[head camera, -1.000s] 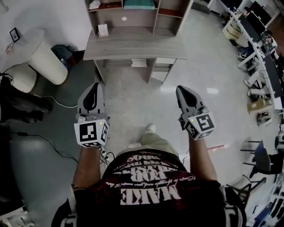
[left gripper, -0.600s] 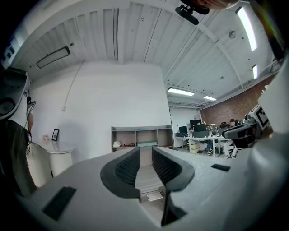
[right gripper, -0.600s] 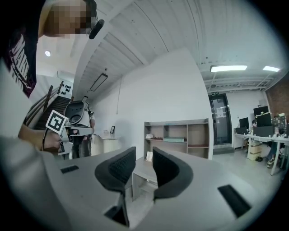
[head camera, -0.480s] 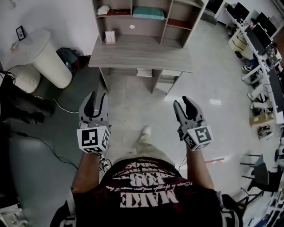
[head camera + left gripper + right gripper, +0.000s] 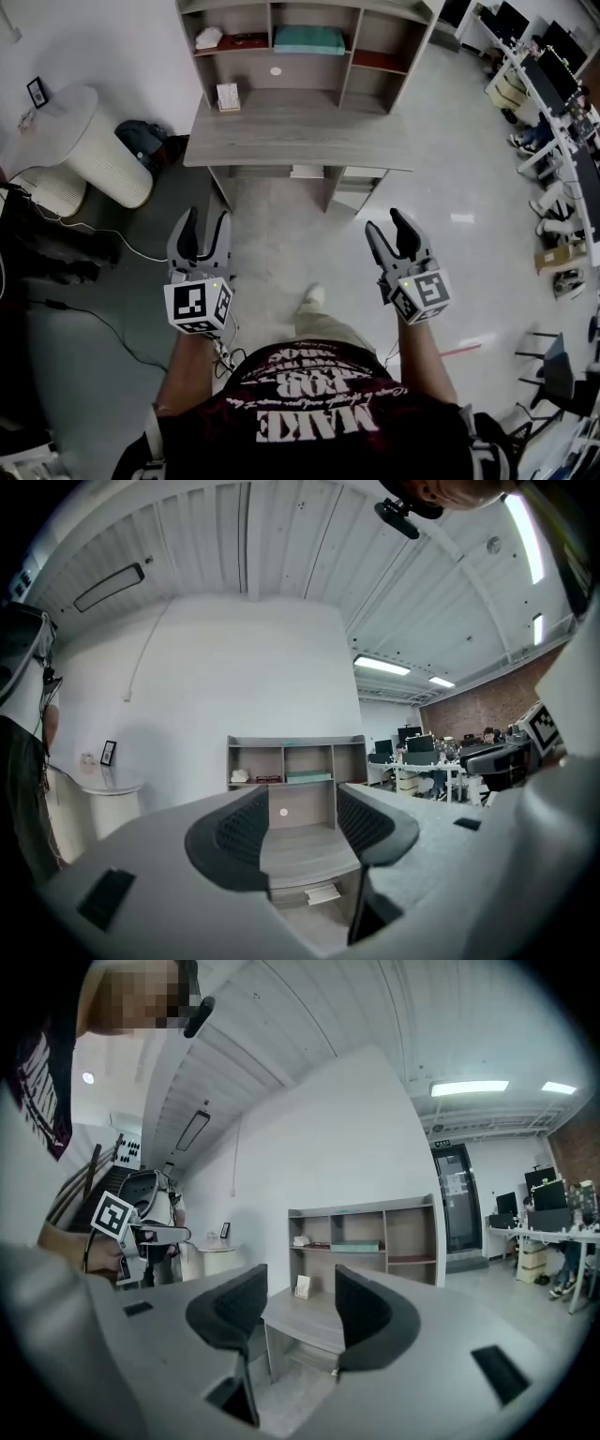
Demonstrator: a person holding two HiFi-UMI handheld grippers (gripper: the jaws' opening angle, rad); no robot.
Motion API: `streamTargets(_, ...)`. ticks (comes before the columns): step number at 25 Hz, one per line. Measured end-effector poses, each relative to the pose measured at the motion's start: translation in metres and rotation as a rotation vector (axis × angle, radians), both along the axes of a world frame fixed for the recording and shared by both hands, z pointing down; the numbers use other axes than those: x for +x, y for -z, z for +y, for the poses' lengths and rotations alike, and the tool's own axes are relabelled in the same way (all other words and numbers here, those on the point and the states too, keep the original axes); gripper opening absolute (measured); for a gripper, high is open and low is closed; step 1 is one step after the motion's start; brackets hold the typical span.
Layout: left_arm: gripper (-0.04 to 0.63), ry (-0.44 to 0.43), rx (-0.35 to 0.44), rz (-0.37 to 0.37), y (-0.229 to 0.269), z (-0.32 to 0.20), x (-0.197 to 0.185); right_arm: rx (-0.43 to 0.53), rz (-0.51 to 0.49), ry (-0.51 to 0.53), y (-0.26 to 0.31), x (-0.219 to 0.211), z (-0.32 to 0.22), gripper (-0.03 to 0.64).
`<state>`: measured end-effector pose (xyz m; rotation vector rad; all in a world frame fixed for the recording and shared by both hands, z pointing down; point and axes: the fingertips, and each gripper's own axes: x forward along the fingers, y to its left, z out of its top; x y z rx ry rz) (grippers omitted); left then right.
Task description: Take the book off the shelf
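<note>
Left gripper (image 5: 205, 223) and right gripper (image 5: 386, 225) hovering over open floor (image 5: 291, 234), well short of the desk (image 5: 300, 141). Both sets of jaws opening, nothing between them. Teal book (image 5: 308, 39) lying flat in the shelf's (image 5: 349, 47) middle compartment. Frame edge cutting off the shelf top.

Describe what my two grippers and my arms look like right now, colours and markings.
The left gripper and right gripper are both grey shells with two dark, ribbed, tapering jaws. The jaws are opening, with nothing between them. Each carries a white cube with black square markers. The person wears a dark shirt with white lettering, and the forearms are bare.
</note>
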<state>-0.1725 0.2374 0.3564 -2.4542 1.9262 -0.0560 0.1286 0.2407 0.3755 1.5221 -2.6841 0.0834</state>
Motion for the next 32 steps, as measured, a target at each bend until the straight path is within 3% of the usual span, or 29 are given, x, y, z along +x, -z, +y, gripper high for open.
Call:
streamTargets(7,0.216,-0.026,-0.043,0.011,-0.008,-0.061,0.02,-0.016,-0.067,0.015,0.005,0.012,-0.058,0.229)
streamTargets(20,0.216,-0.012,-0.025,0.034,0.014,-0.156,0.055,-0.029,-0.096,0.037,0.009,0.057,-0.158,0.23)
streamTargets(28,0.216,0.028,-0.031,0.063,0.006,-0.167,0.055,-0.044,-0.105,0.065,0.007,0.063,-0.188,0.23)
streamTargets(32,0.216,0.042,-0.036,0.041,0.007,-0.166,0.052,-0.052,-0.115,0.091,0.005,0.056,-0.19,0.23)
